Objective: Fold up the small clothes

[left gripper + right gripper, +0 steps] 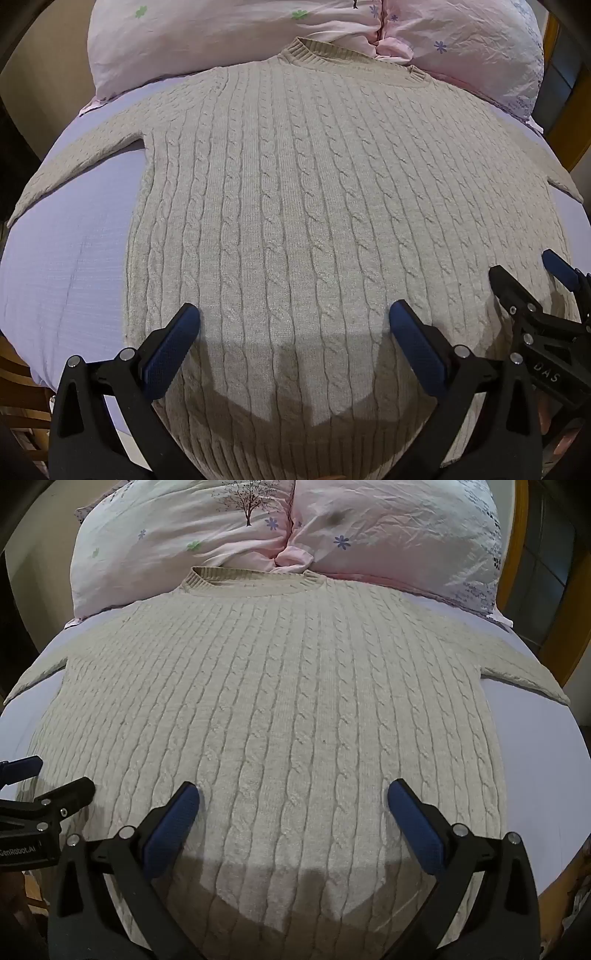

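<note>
Looking down from both cameras, I see the sweater (295, 206) lying flat and spread out on the bed sheet (66, 266), so I think no fold has been made yet and all the folding is left to do. Its neck hole points to the far side and touches the pink pillows (229, 33). Its bottom edge is near me, under my tools. One sleeve (74, 166) sticks out to the left and the other sleeve (532, 683) sticks out to the right, both lying on the sheet. My left gripper (295, 332) hangs over the near part of the sweater with its blue fingers (177, 339) spread wide apart, holding nothing. My right gripper (293, 808) sits just to the right of it, over the same near part, and its fingers are spread wide too, with nothing between them. I cannot tell if the tips touch the knit or float just above it. The sweater is a pale sandy color with twisty rope lines running from neck to bottom. It looks thick, soft and smooth, with almost no wrinkles.
</note>
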`<state>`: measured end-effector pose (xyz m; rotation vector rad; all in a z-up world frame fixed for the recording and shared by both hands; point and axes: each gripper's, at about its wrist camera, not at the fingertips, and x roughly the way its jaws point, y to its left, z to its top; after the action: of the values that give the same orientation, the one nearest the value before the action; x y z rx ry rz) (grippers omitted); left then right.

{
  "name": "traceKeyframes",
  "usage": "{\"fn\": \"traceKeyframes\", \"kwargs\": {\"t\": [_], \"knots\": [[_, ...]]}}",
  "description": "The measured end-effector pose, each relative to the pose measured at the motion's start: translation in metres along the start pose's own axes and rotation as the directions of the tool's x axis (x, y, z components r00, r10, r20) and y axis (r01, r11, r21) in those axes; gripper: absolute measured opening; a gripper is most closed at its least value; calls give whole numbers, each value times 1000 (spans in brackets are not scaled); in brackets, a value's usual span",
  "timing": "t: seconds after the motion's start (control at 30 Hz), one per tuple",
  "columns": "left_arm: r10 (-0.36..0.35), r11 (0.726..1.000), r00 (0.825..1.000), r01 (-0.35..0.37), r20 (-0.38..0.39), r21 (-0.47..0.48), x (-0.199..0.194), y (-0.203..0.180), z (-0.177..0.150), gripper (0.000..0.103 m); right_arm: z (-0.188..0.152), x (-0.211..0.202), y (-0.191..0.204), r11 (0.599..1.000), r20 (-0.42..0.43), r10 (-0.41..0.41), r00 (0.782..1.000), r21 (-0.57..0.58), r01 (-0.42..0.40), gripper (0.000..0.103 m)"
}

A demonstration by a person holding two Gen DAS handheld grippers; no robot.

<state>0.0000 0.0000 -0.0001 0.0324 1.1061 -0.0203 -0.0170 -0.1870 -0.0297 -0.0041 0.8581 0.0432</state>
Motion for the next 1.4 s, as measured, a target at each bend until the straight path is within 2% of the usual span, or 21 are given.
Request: {"fn": "traceKeyframes", "kwargs": {"t": [1.4], "knots": [[1, 1000, 1000, -1, 1, 0, 0, 0, 0, 102, -1, 2, 0, 1000, -5, -1, 1000, 0, 1, 101]]}}
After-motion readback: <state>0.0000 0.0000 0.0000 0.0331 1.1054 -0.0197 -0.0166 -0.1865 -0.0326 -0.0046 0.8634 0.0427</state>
